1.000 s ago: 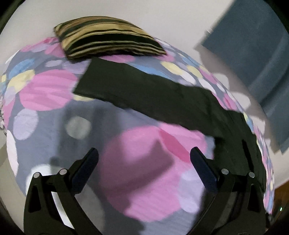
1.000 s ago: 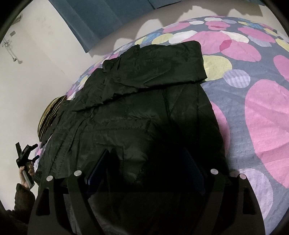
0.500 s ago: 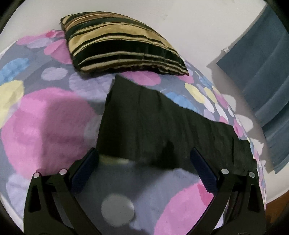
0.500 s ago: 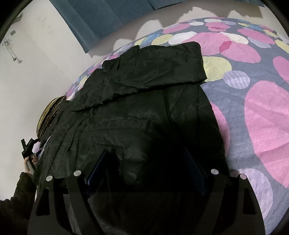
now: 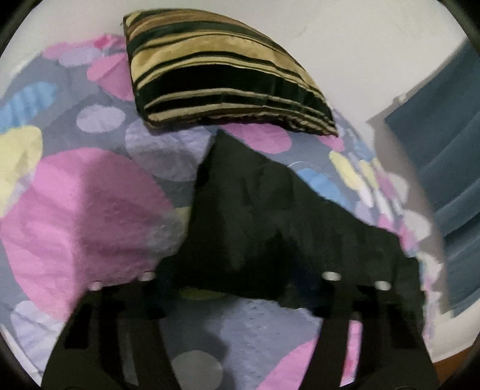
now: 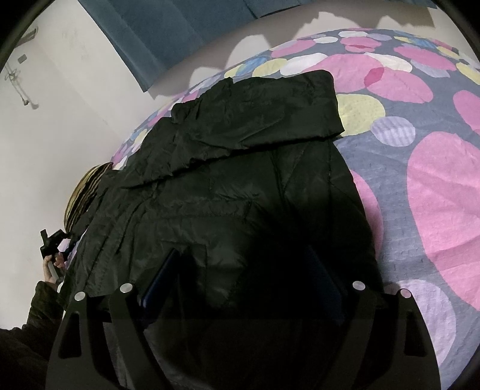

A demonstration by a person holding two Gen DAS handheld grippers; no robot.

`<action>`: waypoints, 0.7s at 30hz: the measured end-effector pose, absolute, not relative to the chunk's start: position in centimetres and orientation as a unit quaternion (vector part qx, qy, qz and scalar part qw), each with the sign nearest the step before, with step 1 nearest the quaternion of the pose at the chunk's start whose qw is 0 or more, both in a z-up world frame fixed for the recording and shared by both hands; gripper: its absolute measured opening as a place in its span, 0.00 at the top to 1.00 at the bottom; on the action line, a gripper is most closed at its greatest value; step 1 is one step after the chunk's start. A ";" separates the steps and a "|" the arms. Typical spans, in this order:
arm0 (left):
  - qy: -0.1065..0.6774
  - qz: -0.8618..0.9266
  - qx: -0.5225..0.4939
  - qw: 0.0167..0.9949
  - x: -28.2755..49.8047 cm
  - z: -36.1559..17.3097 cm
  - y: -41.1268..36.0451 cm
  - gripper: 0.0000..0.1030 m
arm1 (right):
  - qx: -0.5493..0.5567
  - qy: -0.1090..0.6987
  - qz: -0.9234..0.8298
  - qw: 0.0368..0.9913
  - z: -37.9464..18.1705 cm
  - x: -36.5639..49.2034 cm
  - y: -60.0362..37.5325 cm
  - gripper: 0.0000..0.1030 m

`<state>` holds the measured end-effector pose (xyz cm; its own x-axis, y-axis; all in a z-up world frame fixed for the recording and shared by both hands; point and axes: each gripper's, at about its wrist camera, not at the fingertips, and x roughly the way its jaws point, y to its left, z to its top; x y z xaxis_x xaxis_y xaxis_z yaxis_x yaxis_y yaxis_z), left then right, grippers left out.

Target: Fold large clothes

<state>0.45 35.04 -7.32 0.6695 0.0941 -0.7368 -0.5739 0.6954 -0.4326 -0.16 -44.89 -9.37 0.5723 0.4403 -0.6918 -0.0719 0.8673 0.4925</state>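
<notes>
A large black jacket (image 6: pixel 240 186) lies spread on a bed with a grey cover of pink, yellow and blue spots (image 6: pixel 435 186). One sleeve is folded across its top. My right gripper (image 6: pixel 243 279) is open, low over the jacket's near part, holding nothing. In the left wrist view a flat black end of the jacket (image 5: pixel 270 216) lies just ahead. My left gripper (image 5: pixel 240 282) is open with its jaws either side of that cloth's near edge. The left gripper also shows small in the right wrist view (image 6: pixel 52 243), at the jacket's far left edge.
A gold and black striped pillow (image 5: pixel 222 78) lies beyond the cloth by the white wall. A blue curtain (image 5: pixel 450 168) hangs at the right, also in the right wrist view (image 6: pixel 186 27). The bed's edge runs along the wall.
My left gripper has moved forward and down toward the jacket's end, so the cloth and pillow loom larger. The right gripper has held still.
</notes>
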 end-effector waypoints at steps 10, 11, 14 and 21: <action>0.334 0.209 -0.287 0.873 2.2 -2.9 31.9 0.92 | 0.214 0.435 0.148 0.862 -9.2 -0.2 -44.7 0.18; 0.329 0.203 -0.282 0.878 2.5 -2.1 31.3 0.93 | 0.215 0.435 0.148 0.862 -9.2 -0.2 -44.7 0.18; 0.311 0.163 -0.273 0.896 3.6 0.7 28.5 0.93 | 0.216 0.434 0.148 0.862 -9.2 -0.3 -44.7 0.18; 0.314 0.080 -0.201 0.924 7.5 5.3 17.7 0.93 | 0.220 0.432 0.149 0.862 -9.2 -0.3 -44.7 0.18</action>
<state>7.50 17.74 5.27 0.7899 0.0216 -0.6128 -0.2747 0.9060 -0.3220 -0.31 -44.68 -9.24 0.5819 0.4476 -0.6790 -0.0675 0.8586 0.5082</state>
